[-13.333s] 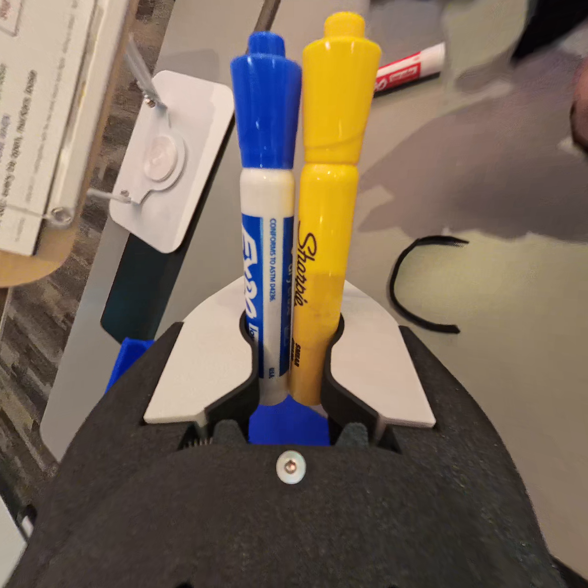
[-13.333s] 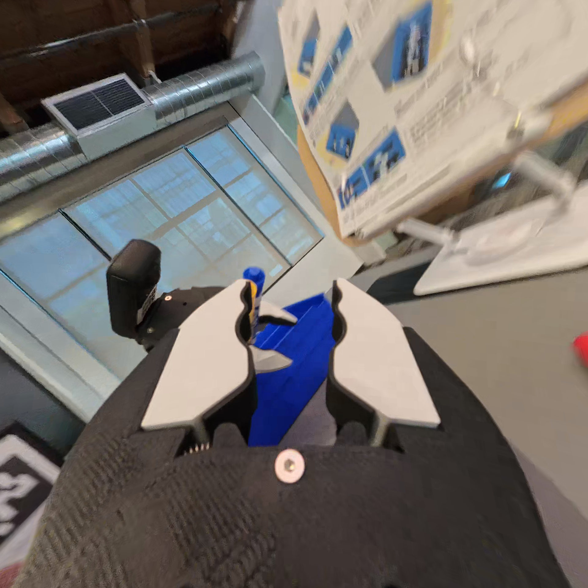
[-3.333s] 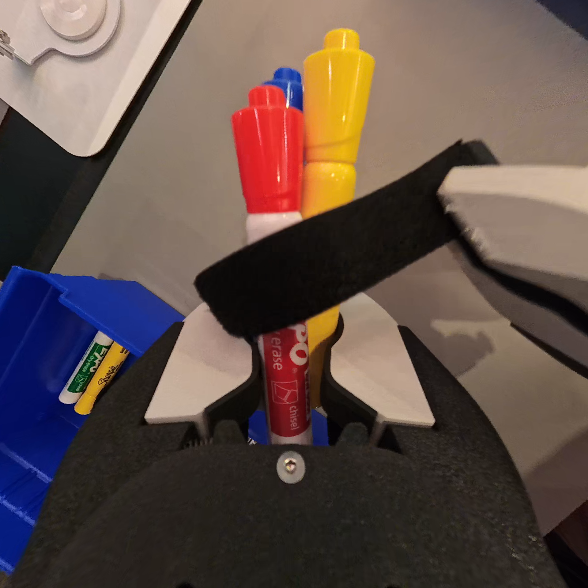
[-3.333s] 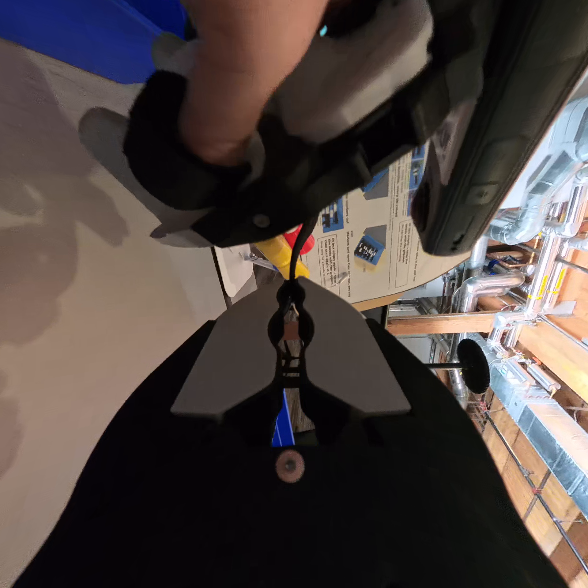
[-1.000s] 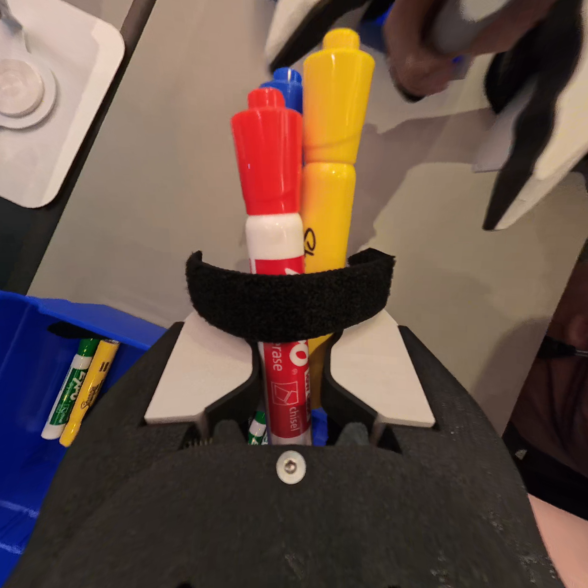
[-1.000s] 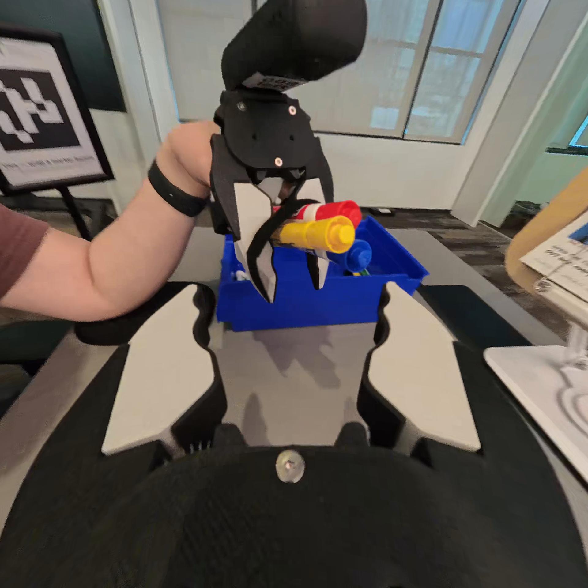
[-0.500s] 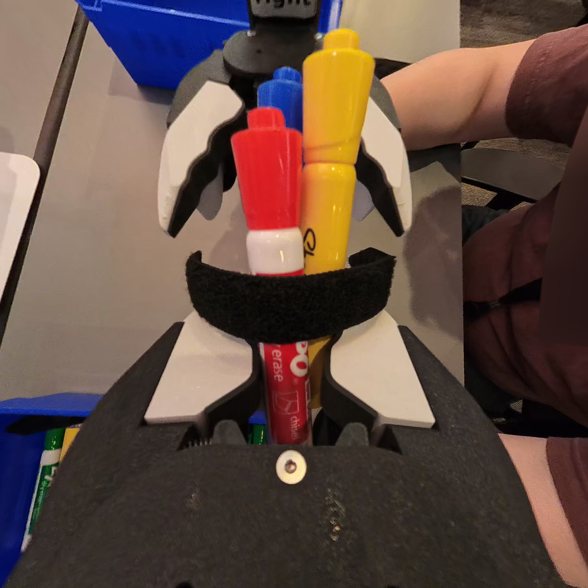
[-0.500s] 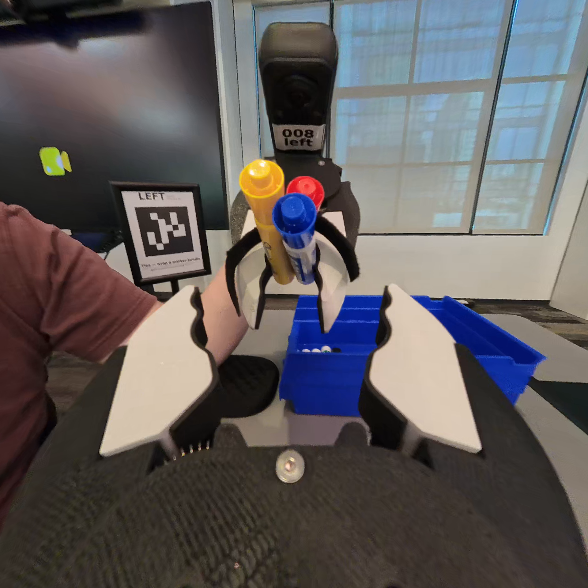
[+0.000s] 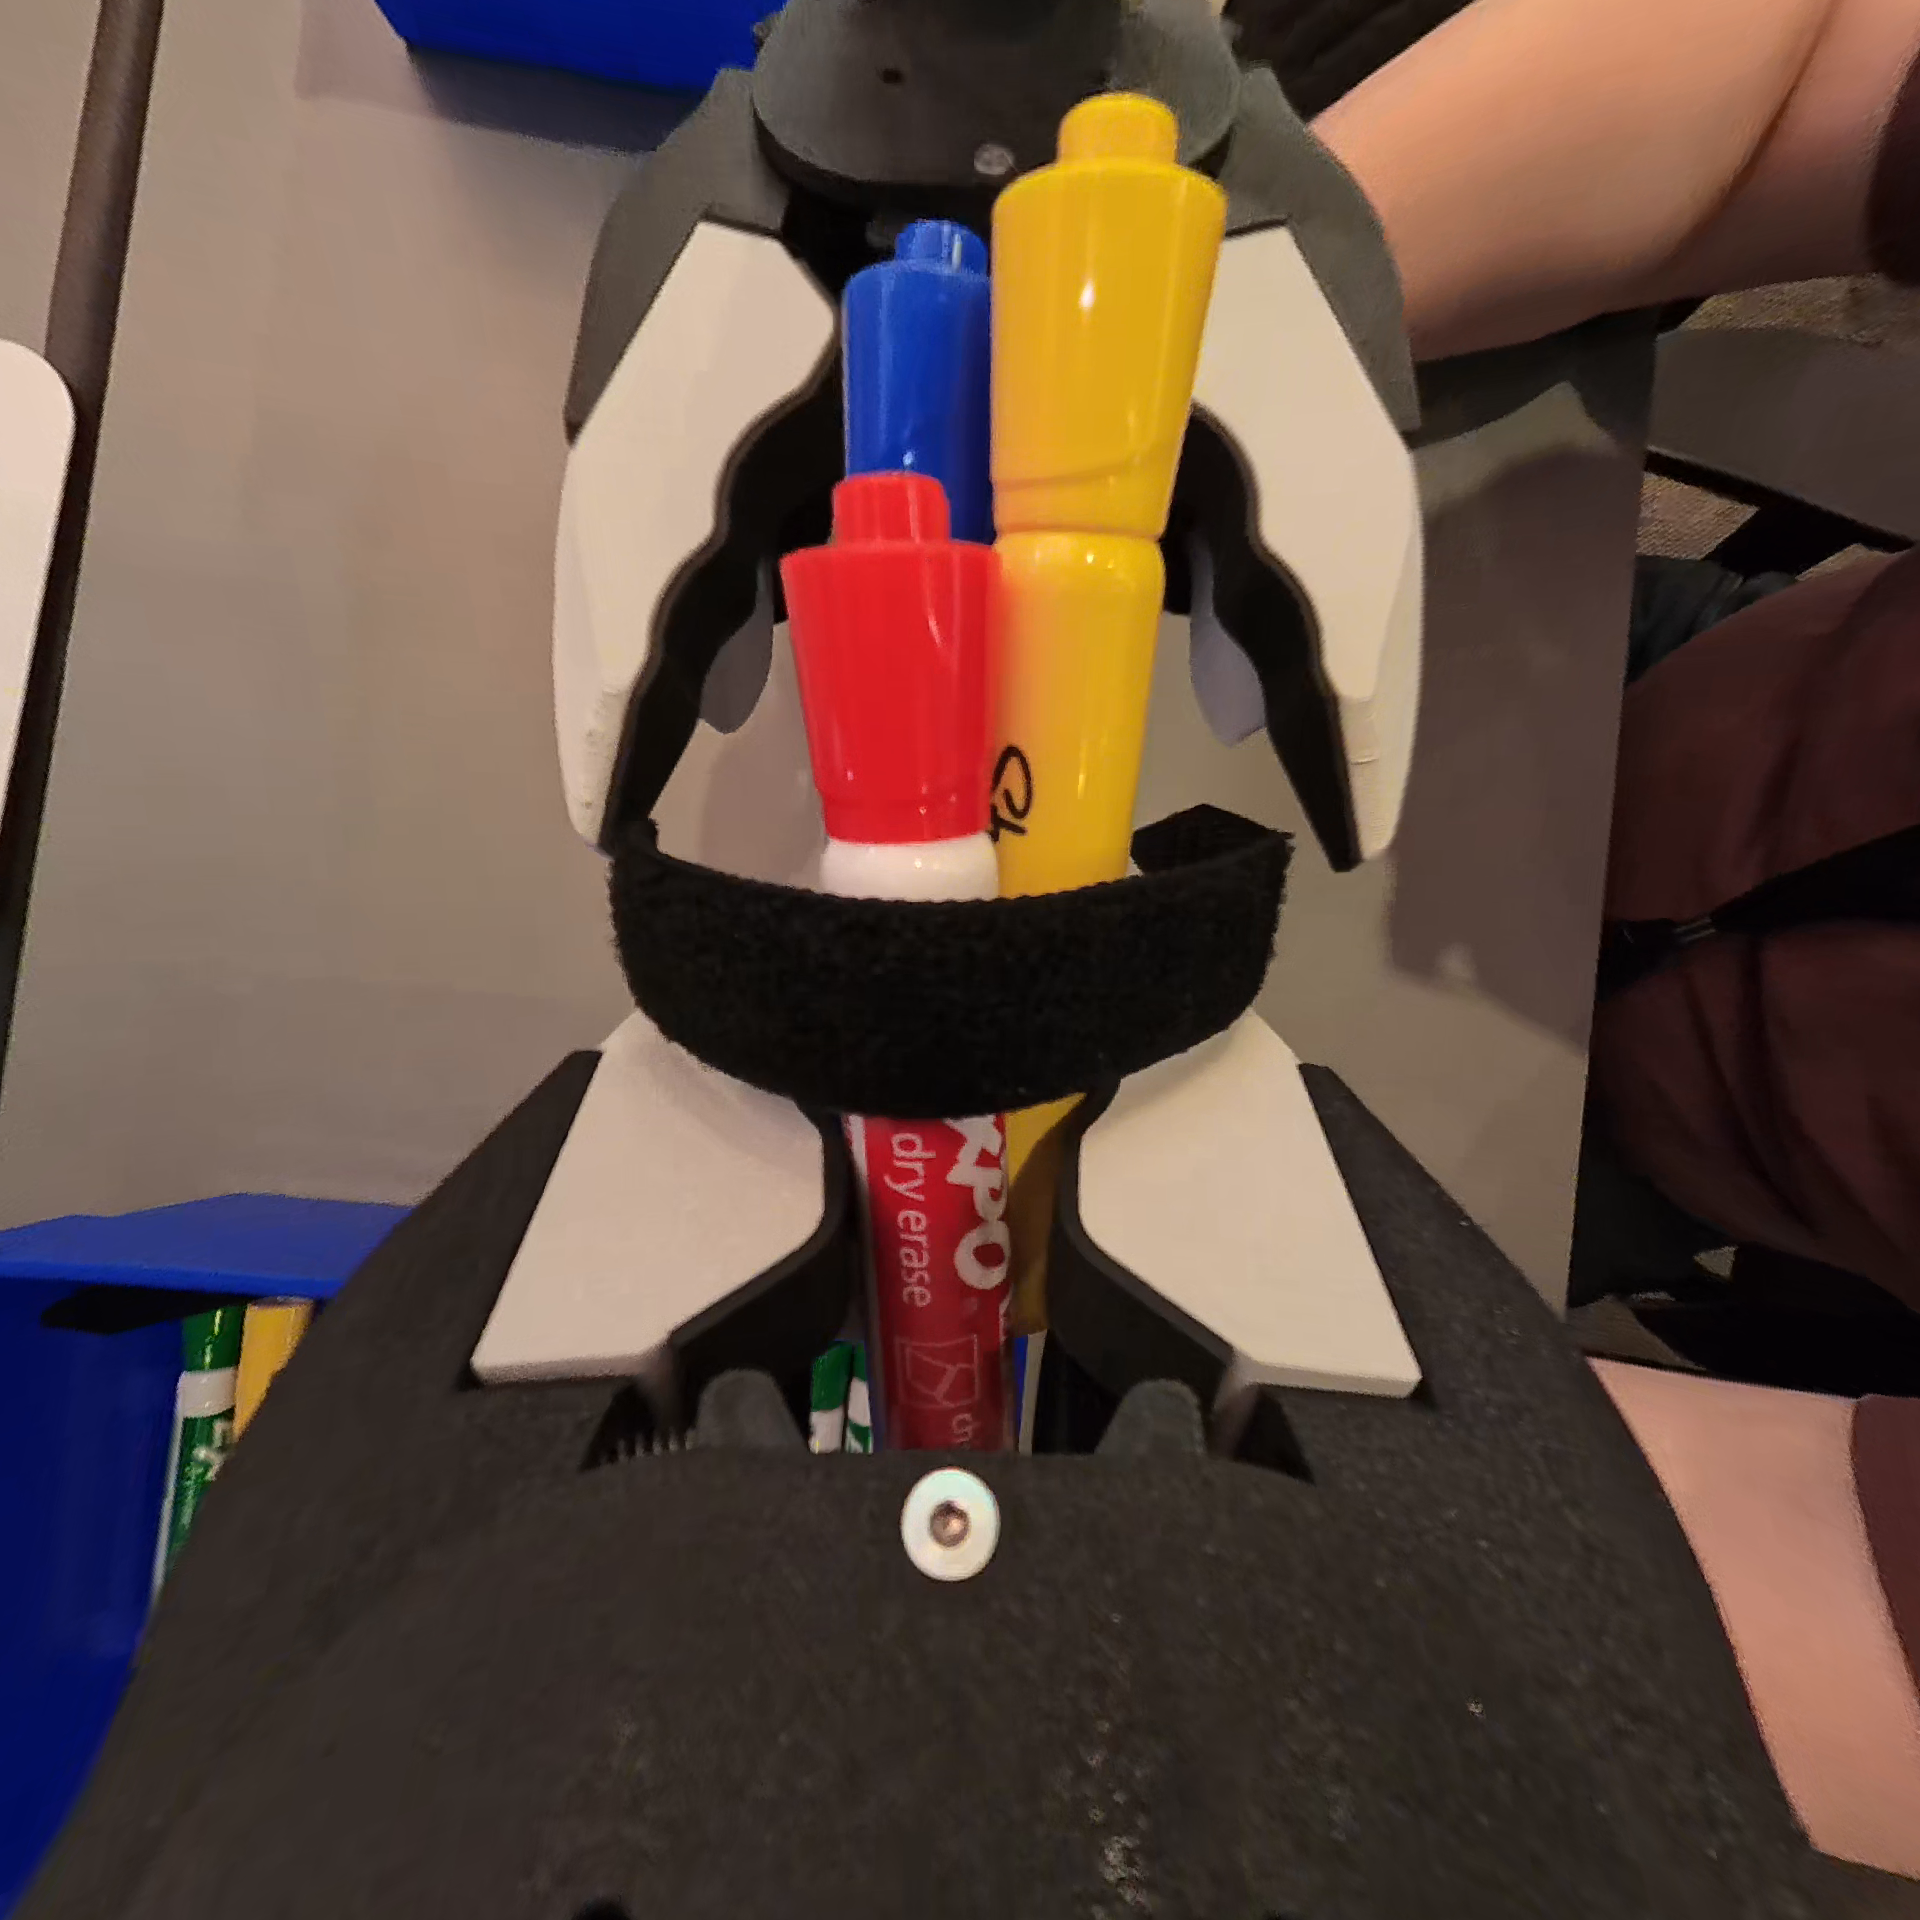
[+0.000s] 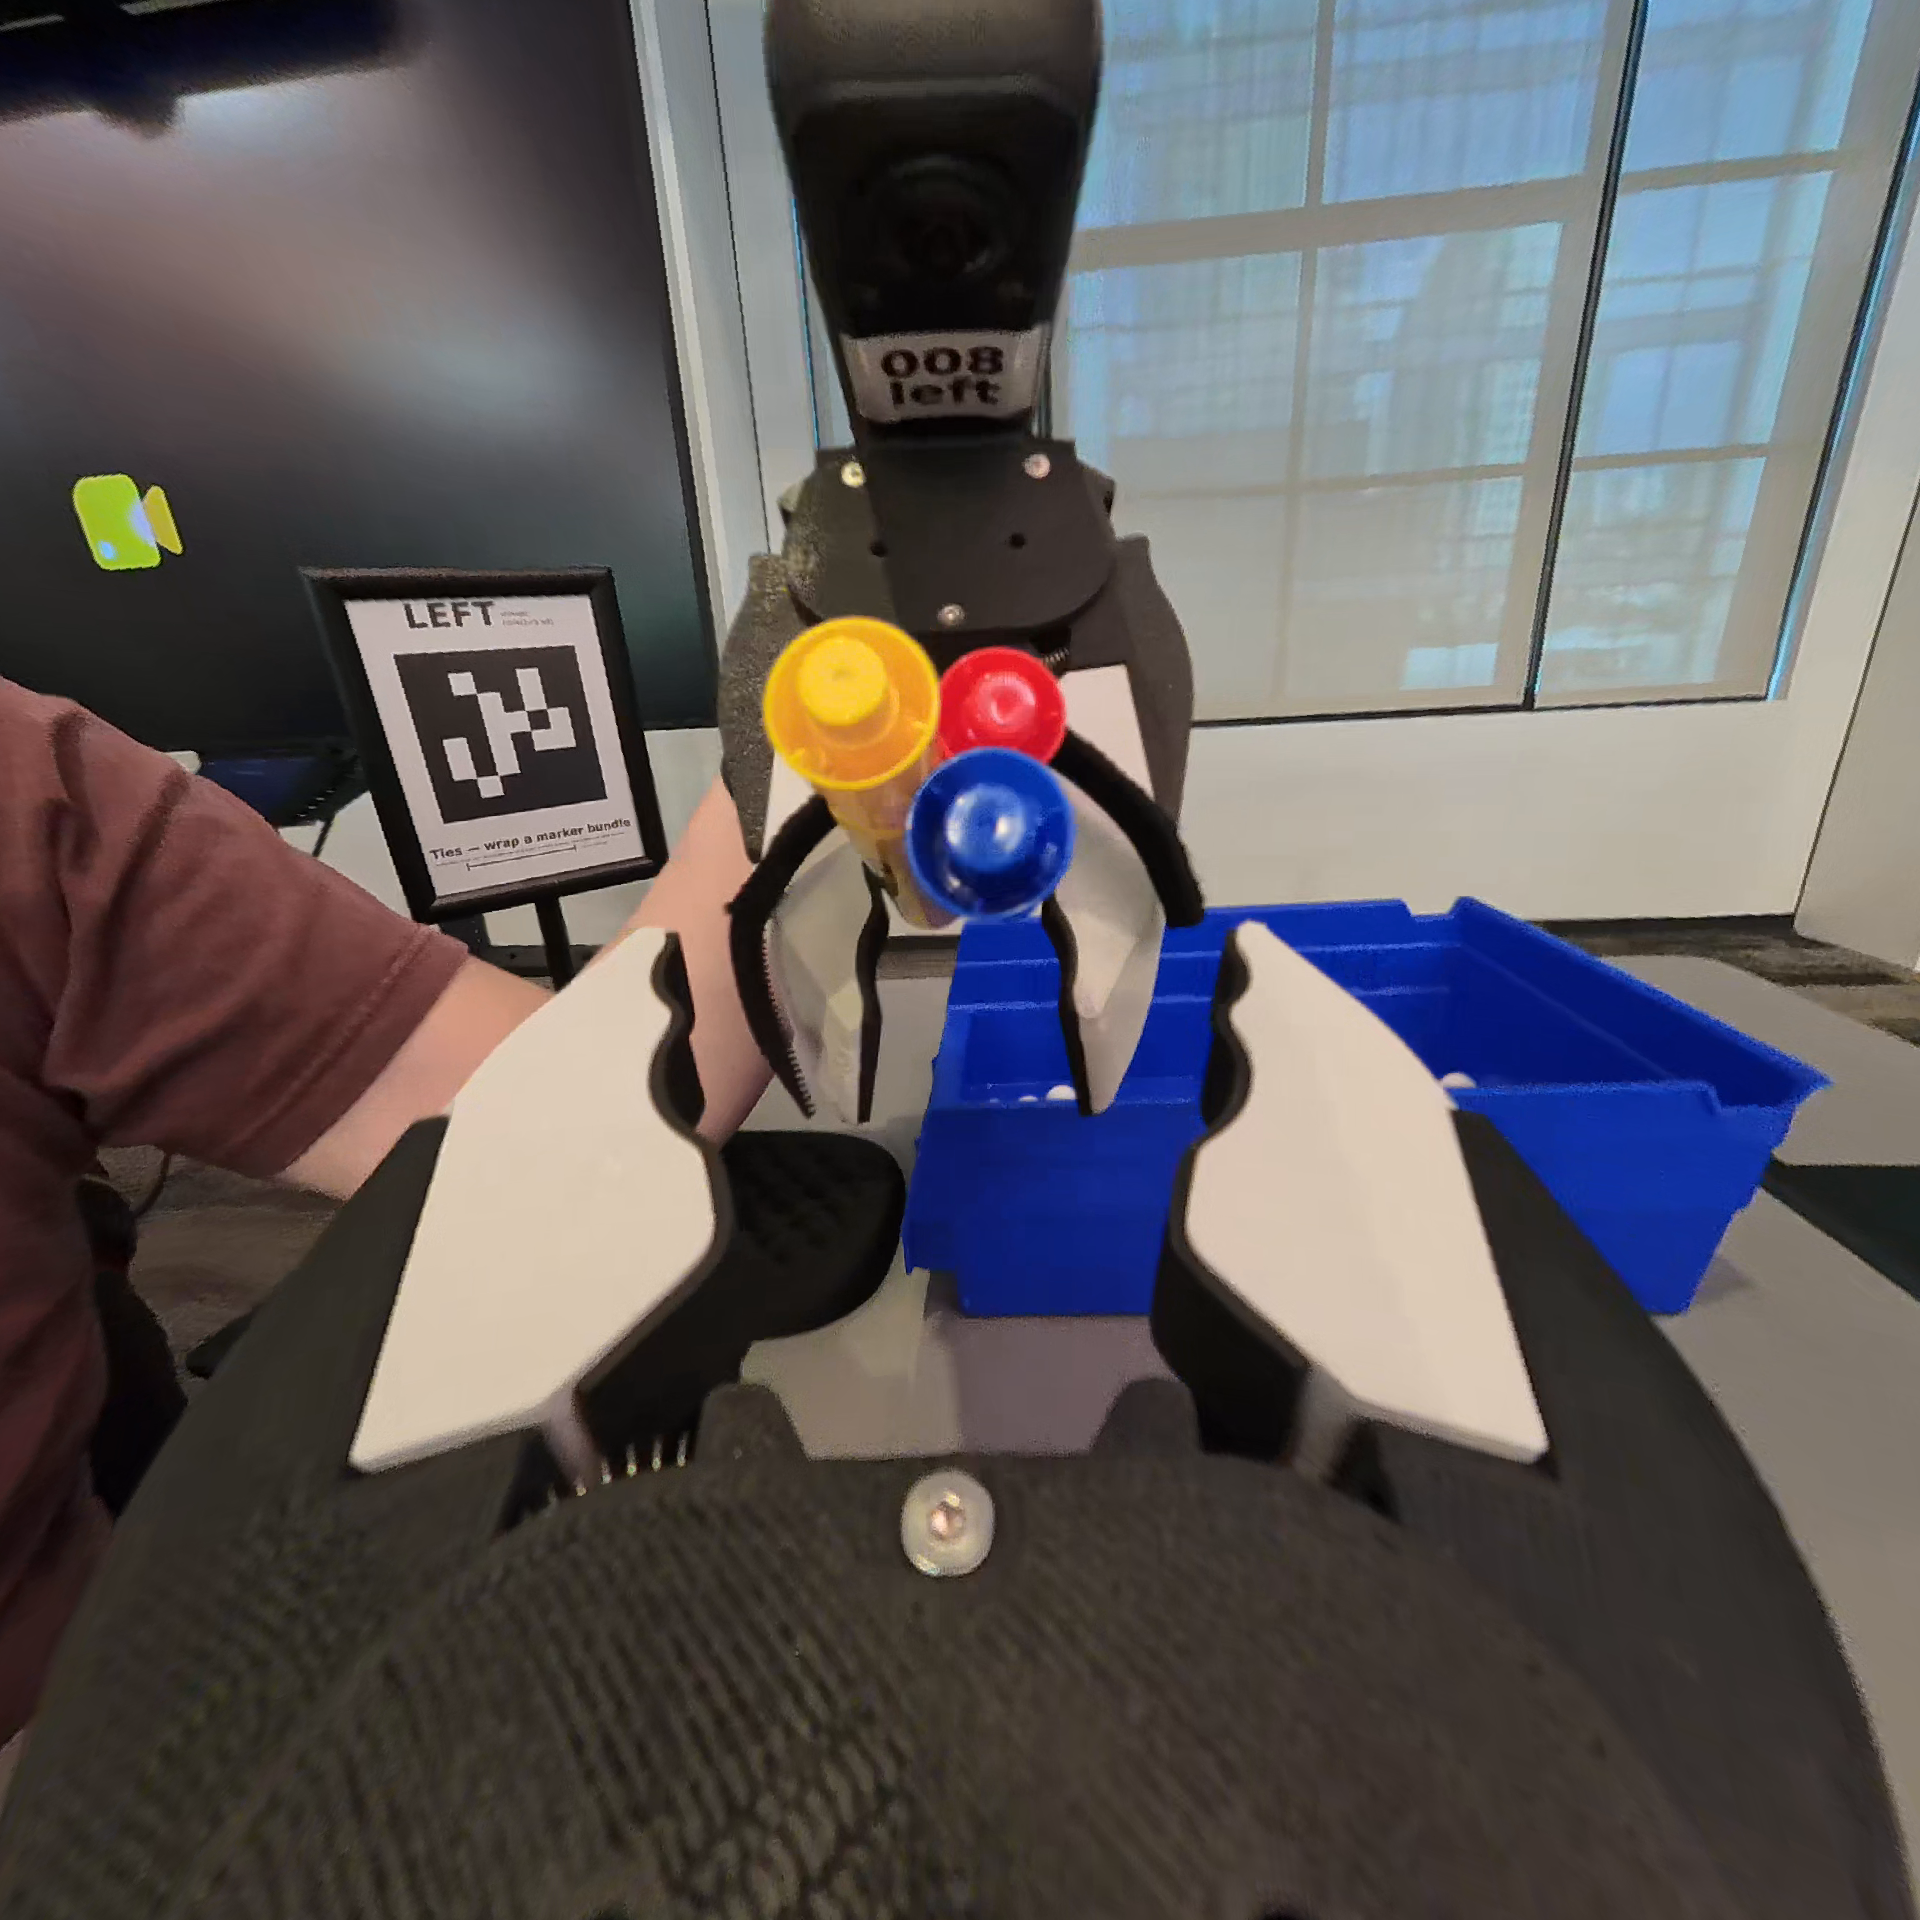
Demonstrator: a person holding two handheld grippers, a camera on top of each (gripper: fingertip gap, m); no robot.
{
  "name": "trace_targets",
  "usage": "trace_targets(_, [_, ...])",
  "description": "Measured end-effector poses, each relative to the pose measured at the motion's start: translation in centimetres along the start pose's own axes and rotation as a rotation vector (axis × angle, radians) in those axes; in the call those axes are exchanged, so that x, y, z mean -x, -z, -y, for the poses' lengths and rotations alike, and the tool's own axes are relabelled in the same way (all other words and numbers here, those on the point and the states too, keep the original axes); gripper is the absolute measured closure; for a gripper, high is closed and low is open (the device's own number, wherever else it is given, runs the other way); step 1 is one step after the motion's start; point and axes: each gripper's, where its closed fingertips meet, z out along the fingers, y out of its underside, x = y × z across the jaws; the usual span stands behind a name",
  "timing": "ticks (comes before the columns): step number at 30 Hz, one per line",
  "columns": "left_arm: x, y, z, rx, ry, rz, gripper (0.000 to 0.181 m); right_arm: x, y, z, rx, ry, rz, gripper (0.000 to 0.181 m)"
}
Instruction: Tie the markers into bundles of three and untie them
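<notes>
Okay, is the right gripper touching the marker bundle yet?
Apart. In the right wrist view the right gripper is wide open, and the yellow marker, red marker and blue marker, clamped in the left gripper, sit beyond its fingertips.

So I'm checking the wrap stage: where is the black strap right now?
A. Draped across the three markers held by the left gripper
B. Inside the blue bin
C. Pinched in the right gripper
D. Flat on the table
A: the black strap curves across the red marker, blue marker and yellow marker clamped in the left gripper; the right gripper is open and empty.
</notes>
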Motion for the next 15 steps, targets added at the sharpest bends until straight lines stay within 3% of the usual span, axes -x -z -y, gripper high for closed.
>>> trace_targets(8, [1.6, -1.8, -2.9, 0.217, 0.041, 0.091, 0.139, -0.7, 0.0, -4.3, 0.087, -0.064, 0.040, 0.090])
trace_targets(15, [2.1, -2.7, -3.6, 0.291, 0.033, 0.122, 0.139, -1.3, 0.2, -4.4, 0.032, -0.110, 0.033, 0.097])
